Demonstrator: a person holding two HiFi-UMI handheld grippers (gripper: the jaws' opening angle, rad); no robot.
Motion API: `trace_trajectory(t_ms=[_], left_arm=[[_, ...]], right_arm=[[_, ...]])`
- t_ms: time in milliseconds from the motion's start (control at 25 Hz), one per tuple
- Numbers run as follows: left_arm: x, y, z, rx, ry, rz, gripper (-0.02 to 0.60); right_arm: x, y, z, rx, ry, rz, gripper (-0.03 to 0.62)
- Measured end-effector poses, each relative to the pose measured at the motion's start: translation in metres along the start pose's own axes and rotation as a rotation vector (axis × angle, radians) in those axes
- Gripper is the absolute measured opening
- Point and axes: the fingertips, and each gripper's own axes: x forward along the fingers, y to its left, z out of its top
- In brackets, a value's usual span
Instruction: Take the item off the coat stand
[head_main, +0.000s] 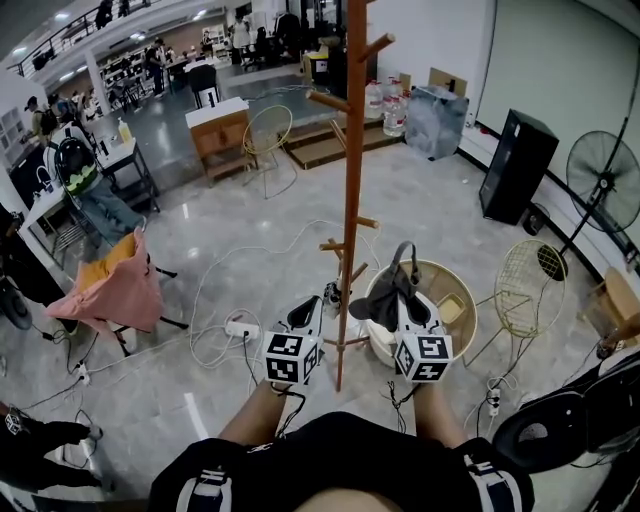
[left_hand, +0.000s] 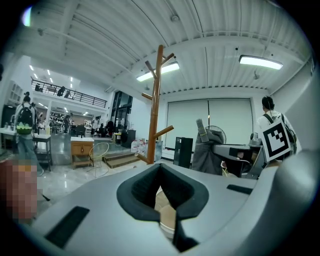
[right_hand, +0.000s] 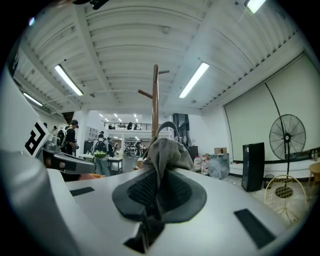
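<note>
The right gripper (right_hand: 159, 169) is clamping its nearly closed jaws on the grey fabric item (right_hand: 168, 149), whose folds are bunching up out of the pads while a dark strap (right_hand: 172, 125) is arching above them. The right gripper view is putting the coat stand (right_hand: 155, 100) directly behind the item, so it cannot tell whether the two are touching. The left gripper view is settling this: there the item (left_hand: 206, 149) is hanging well to the right of the stand's pole (left_hand: 154, 100), free of the pegs. The left gripper (left_hand: 160, 168) is keeping its jaws together at the tips, with nothing between them (only something beige is showing through the hollow behind them). In the head view both grippers are flanking the pole (head_main: 352, 180), the left gripper (head_main: 308, 310) just left of it, and the right gripper (head_main: 402, 300) is holding the item (head_main: 384, 292) above a round basket (head_main: 468, 300) on the floor.
</note>
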Motion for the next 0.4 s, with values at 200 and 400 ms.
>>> trace_trajectory(t_ms=[200, 400], left_arm=[[-0.0050, -0.0003, -0.0023, 0.002, -0.003, -0.003, 0.012], [-0.0047, -0.0022, -0.0004, -0.002, -0.003, 0.002, 0.012]], right_arm=[[-0.0006, 0.0049, 0.0014, -0.002, -0.006, 0.007, 0.036], [-0.0004, 0.0025, 0.0032, 0.003, -0.010, 0.012, 0.037]])
